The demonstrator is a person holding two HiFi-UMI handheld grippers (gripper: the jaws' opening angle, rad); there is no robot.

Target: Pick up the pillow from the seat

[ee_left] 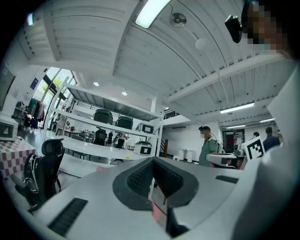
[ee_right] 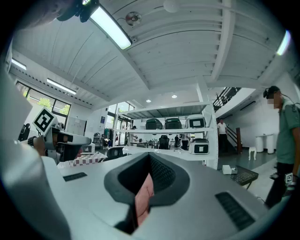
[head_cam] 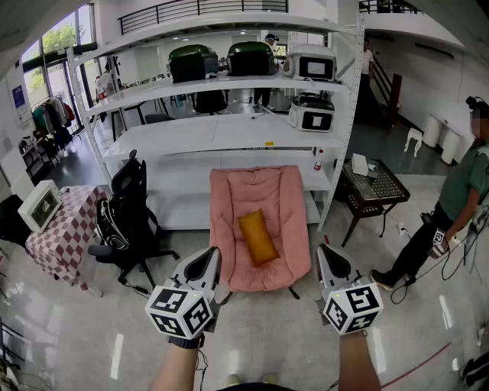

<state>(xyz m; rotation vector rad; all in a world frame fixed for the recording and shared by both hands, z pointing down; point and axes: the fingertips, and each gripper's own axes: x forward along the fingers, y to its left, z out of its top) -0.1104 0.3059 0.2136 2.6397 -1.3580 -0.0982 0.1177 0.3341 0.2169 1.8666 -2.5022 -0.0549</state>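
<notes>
Head view: pillow (head_cam: 257, 237), mustard yellow, lies slantwise on the middle of the pink seat (head_cam: 229, 191). Left gripper (head_cam: 211, 253) and right gripper (head_cam: 323, 252) are held just short of the seat's front edge, one to each side, both clear of the seat and the pillow. A white shelf (head_cam: 229, 137) stands behind the seat, a black office chair (head_cam: 126, 206) at its left, a dark side table (head_cam: 374, 187) at its right, and a person (head_cam: 458, 198) stands beyond that table.

Left gripper view: left gripper (ee_left: 153, 161) has its jaws closed together with nothing between them. Only a thin pink strip of the seat (ee_left: 156, 209) shows below the pads. The pillow is not seen. This view adds a ceiling lamp (ee_left: 150, 11) and shows the shelf (ee_left: 108, 136) and the person (ee_left: 206, 145) from a low level.

Right gripper view: right gripper (ee_right: 149, 157) is likewise closed and empty. A broader strip of the seat (ee_right: 143, 197) appears in the notch below its pads, again without the pillow. The shelf (ee_right: 168, 133), the person (ee_right: 286, 150) and another lamp (ee_right: 110, 28) are visible.
</notes>
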